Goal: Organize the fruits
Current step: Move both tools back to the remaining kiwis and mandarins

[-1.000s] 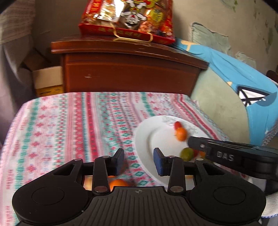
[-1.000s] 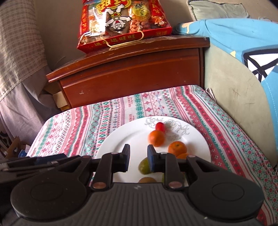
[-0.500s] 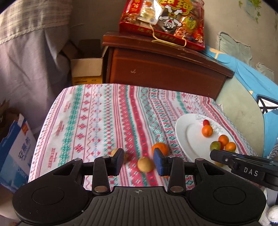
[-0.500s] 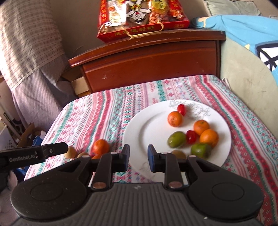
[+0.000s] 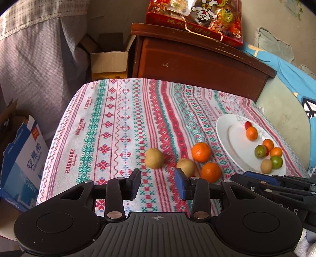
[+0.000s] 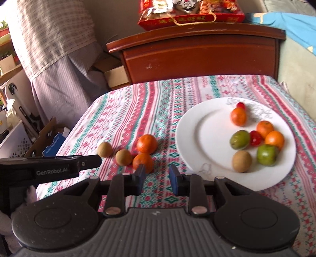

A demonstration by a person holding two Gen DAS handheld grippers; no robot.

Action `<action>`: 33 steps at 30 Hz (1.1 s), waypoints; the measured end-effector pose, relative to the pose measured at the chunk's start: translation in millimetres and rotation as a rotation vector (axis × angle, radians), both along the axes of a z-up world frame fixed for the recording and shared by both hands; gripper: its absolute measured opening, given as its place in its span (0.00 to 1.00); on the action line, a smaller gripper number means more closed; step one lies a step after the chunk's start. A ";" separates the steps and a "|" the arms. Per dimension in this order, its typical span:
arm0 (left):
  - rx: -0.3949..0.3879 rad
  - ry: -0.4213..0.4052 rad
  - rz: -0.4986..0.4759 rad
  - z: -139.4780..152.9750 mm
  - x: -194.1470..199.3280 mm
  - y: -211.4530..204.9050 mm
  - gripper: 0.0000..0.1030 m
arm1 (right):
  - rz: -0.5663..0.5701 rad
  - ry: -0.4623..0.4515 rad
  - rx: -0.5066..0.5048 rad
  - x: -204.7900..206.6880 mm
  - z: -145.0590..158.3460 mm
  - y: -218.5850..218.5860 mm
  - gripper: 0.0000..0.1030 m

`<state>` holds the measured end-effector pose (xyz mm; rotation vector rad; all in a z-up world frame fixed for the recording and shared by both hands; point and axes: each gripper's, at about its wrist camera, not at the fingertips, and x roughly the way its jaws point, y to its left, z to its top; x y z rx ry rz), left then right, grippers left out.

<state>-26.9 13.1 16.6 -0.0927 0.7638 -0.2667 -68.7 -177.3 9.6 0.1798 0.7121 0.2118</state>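
A white plate (image 6: 207,126) on the patterned tablecloth holds several small fruits: oranges, green ones, red ones and a brown one (image 6: 241,161). It also shows in the left wrist view (image 5: 233,142). Left of the plate, two oranges (image 5: 200,152) (image 5: 210,172) and two brown fruits (image 5: 153,158) (image 5: 185,167) lie on the cloth; they also show in the right wrist view, the larger orange (image 6: 147,144) among them. My left gripper (image 5: 158,183) is open and empty, just short of the loose fruits. My right gripper (image 6: 157,179) is open and empty, near the plate's front left edge.
A brown wooden cabinet (image 5: 193,59) with a red snack bag (image 5: 197,15) stands behind the table. Cardboard boxes (image 5: 21,158) sit at the left on the floor. A blue cushion (image 5: 292,79) lies at the right.
Both grippers have pulled back and up from the plate. The left view has swung left, so the loose fruits on the cloth now show. Both stay open and empty.
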 end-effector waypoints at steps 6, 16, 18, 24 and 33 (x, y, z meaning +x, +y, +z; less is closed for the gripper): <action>-0.038 -0.007 0.035 -4.1 10.8 6.7 0.35 | 0.007 0.010 0.002 9.3 -7.2 5.7 0.32; -0.007 -0.032 0.027 -14.0 24.4 -2.5 0.35 | 0.024 0.017 0.001 19.0 -11.8 13.1 0.34; -0.005 -0.031 0.030 -16.5 26.6 -3.4 0.35 | 0.025 0.019 0.001 21.2 -12.7 14.2 0.34; 0.004 -0.048 0.033 -21.1 32.2 -7.5 0.35 | 0.029 0.023 0.001 24.9 -15.5 16.7 0.34; 0.017 -0.063 0.017 -22.4 31.7 -11.7 0.32 | 0.038 0.029 0.002 29.0 -19.8 20.0 0.34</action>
